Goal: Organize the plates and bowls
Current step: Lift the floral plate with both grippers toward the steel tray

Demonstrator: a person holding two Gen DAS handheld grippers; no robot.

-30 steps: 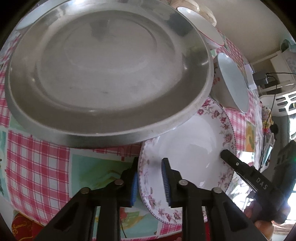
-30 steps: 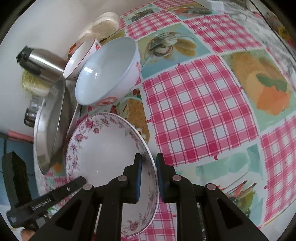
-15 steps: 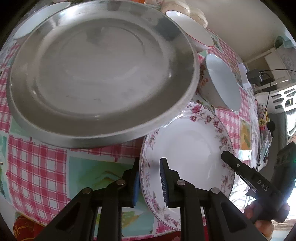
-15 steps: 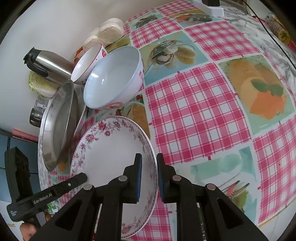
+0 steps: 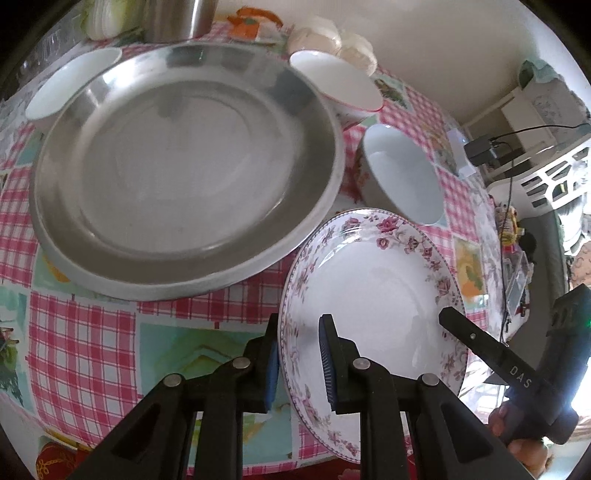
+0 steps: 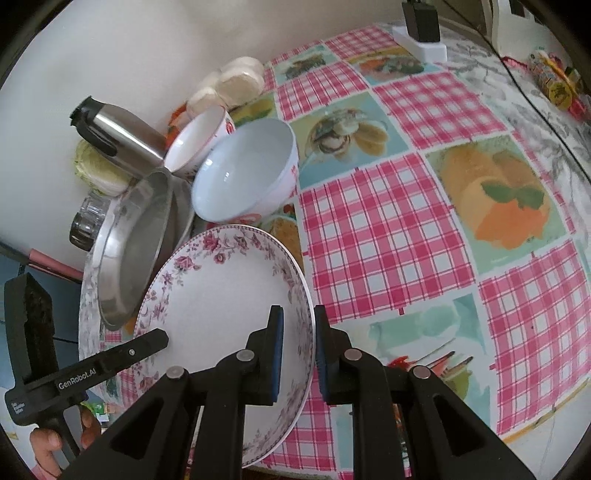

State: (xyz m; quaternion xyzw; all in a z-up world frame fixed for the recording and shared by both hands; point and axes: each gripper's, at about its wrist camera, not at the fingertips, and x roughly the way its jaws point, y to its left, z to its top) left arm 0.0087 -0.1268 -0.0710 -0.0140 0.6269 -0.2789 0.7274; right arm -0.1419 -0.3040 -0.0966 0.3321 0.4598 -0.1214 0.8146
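At the far left of the left wrist view a small white bowl (image 5: 72, 83) sits half tucked behind the rim of the big steel plate (image 5: 184, 166), which takes up most of the checked bench (image 5: 81, 332). Behind them a steel kettle (image 5: 177, 18) and a pale cabbage (image 5: 107, 22) are cut off by the top edge. Right of the steel plate stand a red-rimmed white bowl (image 5: 340, 86) and, nearer, a deeper white bowl (image 5: 402, 181), with pale round buns (image 5: 332, 42) beyond them against the wall.

The floral plate (image 5: 373, 302) is at the near right, tilted, its far edge close to the steel plate's rim and just below the deep bowl. The left tongs (image 5: 297, 362) are drawn narrow on its left rim, one blue pad under and one on the face. The right tongs (image 6: 298, 354) grip the opposite rim the same way, pads pressed to either side of it.

In the right wrist view the steel plate (image 6: 136, 251) appears edge-on, and whether it rests on another dish is hard to tell. A glass jar (image 6: 86, 221) behind it is mostly hidden. A white power strip (image 6: 421, 44) with a black plug lies at the far right of the bench. Fingertips of a hand (image 6: 48, 446) show at the lower left edge, the rest cut off.
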